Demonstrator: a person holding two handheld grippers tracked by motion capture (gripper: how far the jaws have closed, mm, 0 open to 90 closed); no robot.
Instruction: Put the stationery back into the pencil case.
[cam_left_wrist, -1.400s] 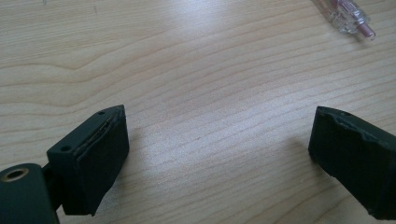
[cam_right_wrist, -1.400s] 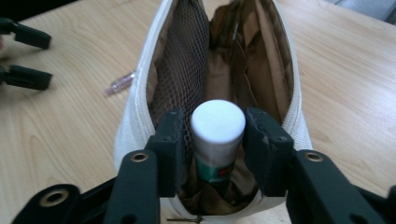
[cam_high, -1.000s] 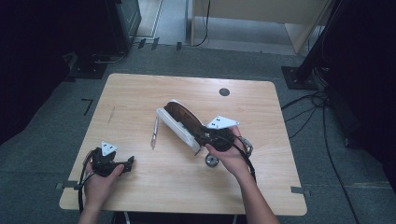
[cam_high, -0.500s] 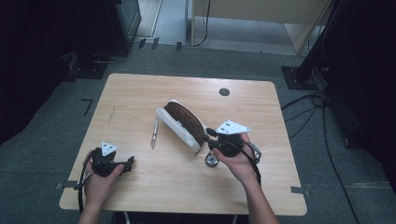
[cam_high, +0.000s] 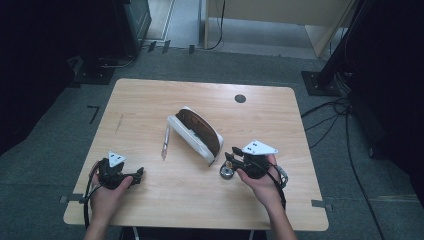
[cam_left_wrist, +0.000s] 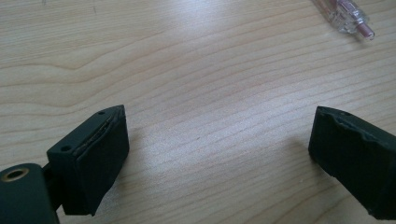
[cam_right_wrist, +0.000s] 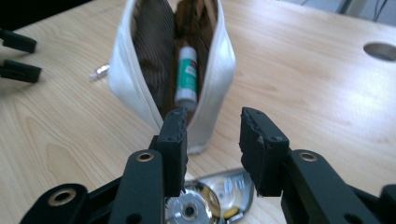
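Right gripper view: your right gripper (cam_right_wrist: 212, 140), jaws just opening (holding nothing), is hovering above the round silver tape measure (cam_right_wrist: 210, 198) beside the white zipped pouch (cam_right_wrist: 212, 84); lower squarely.

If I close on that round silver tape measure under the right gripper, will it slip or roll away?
The tape measure lies flat on the table, so rolling seems unlikely. Its shiny metal face looks slick and could squirt out of the pads. The right gripper, jaws just opening with nothing between them, looks wide enough to span only part of it.
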